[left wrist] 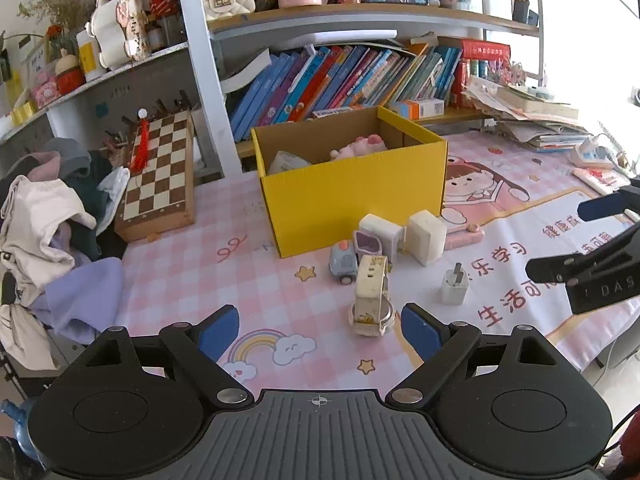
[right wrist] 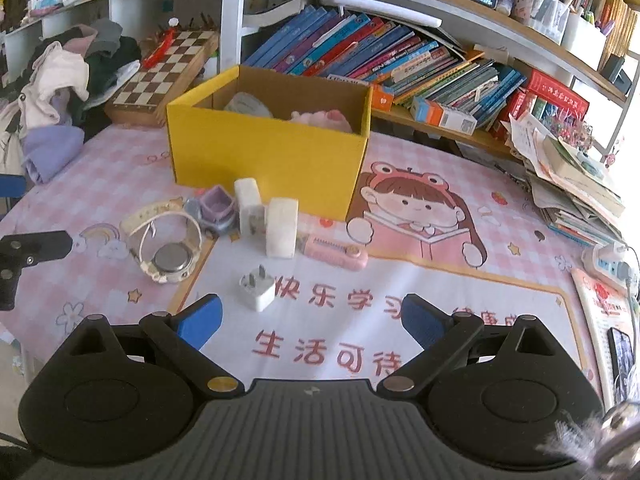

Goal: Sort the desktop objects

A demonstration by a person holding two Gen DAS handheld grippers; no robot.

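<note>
Both sets of fingers spread wide, empty: left gripper has the watch just ahead of its right finger, right gripper has the charger plug just ahead of its left finger.

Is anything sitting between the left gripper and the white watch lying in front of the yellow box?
Nothing visible does. The left gripper is open and the watch lies just ahead, toward its right finger, with only bare tablecloth between. The toy car and the white blocks sit beyond the watch, toward the yellow box.

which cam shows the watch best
The right wrist view: the watch lies side-on, showing its metal case back and looped cream strap. The left wrist view shows it end-on, strap foreshortened and case partly hidden.
</note>
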